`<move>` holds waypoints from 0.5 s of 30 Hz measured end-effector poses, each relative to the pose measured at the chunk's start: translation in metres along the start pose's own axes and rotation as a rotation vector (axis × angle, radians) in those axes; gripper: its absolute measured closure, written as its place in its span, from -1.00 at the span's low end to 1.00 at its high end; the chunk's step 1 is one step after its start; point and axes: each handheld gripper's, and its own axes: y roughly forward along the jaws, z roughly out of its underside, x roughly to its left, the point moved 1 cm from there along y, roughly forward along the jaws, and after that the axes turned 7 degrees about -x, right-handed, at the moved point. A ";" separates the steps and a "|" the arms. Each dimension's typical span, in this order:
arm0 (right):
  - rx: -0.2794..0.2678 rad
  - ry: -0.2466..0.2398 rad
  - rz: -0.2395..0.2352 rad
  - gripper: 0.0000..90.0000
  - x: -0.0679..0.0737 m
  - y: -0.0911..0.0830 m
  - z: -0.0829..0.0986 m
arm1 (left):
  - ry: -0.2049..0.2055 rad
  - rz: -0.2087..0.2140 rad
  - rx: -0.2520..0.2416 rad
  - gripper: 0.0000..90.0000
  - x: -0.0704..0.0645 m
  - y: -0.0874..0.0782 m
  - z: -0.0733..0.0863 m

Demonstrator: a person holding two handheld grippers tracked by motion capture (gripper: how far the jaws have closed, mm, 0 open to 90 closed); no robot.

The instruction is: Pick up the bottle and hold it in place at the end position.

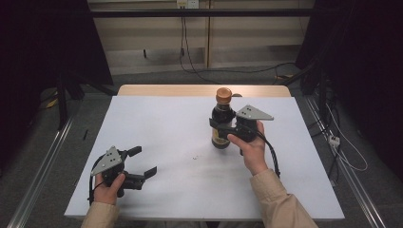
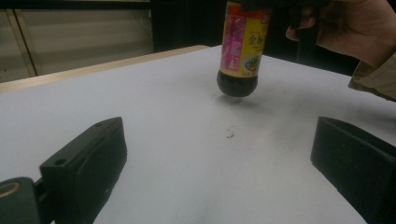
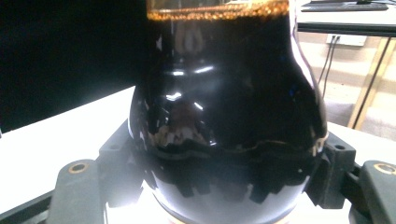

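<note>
Right claw (image 1: 223, 124) around bottle (image 1: 221, 124), label half hidden there.

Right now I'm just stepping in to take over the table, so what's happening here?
A person holds a gripper in each hand. The right gripper is clamped around a dark sauce bottle, and in the left gripper view the bottle looks lifted just off the white table. The left gripper rests open near the front-left edge, holding nothing.

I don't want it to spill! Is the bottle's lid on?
On. The bottle stands upright in the right hand-held gripper, its brown cap on top.
</note>
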 end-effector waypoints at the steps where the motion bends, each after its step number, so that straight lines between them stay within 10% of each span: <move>1: -0.002 0.008 -0.005 -0.40 0.001 0.002 0.001 | -0.002 0.001 -0.001 -0.92 0.000 0.000 0.000; 15: 0.021 0.011 -0.018 -0.40 0.008 0.028 0.009 | -0.004 0.000 0.000 -0.92 0.001 0.000 0.001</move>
